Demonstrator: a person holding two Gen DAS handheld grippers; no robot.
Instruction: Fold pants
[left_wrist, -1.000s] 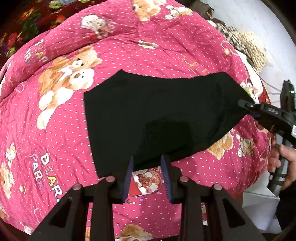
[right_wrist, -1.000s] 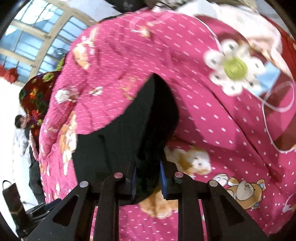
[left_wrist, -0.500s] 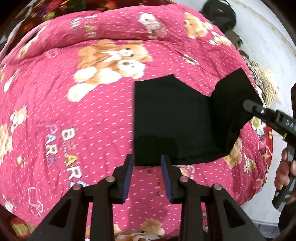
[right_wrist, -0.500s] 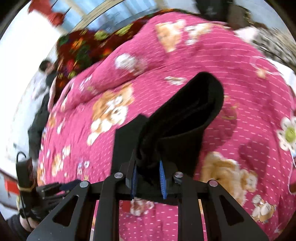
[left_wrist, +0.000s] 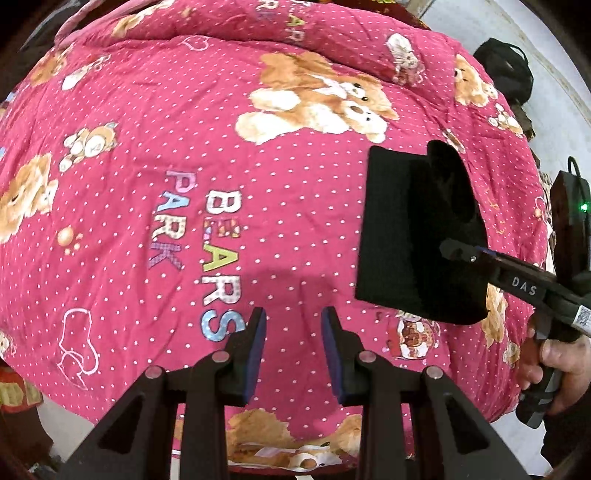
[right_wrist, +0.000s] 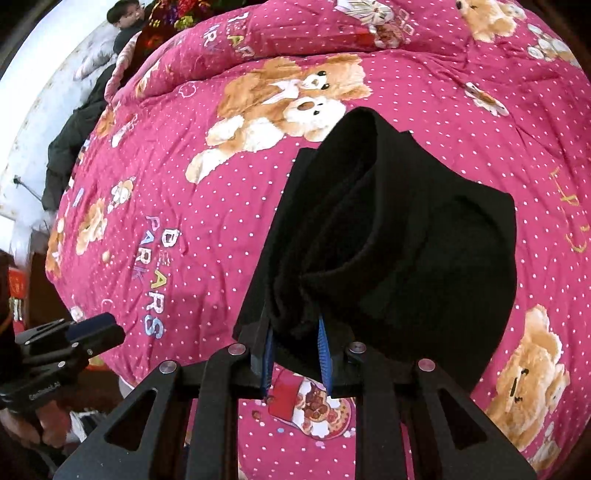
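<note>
Pink quilt (left_wrist: 155, 122), dotted white and printed with bears and the words BEARS PARK, covers the bed and serves as the work surface in both wrist views.

Right gripper (right_wrist: 295, 354): the blue-lined pads are pinched on a bunched edge of the black pants (right_wrist: 399, 236). From the pinch outward, the cloth rises in thick rolled layers and hangs over a flat panel that lies on the quilt. In the left wrist view the same gripper (left_wrist: 448, 251) enters from the right, held by a hand (left_wrist: 554, 354), with the lifted flap draped from it above the flat panel.

Left gripper (left_wrist: 291, 350): the pads stand apart with nothing between them. It hovers above bare quilt, near the lower left corner of the pants (left_wrist: 413, 236) but not touching them. It appears again at the lower left edge of the right wrist view (right_wrist: 92, 328).

Step in hand, by judgement: a late fold. The garment is already a compact rectangle, and the right side carries one end across it.

Next move, by judgement:
- Lay the lifted flap down square on the flat panel, edges aligned.
- Release only once the cloth rests flat; the thick roll may spring back or slide.
- Use the free left gripper to hold or smooth the lower layer if it shifts.
</note>
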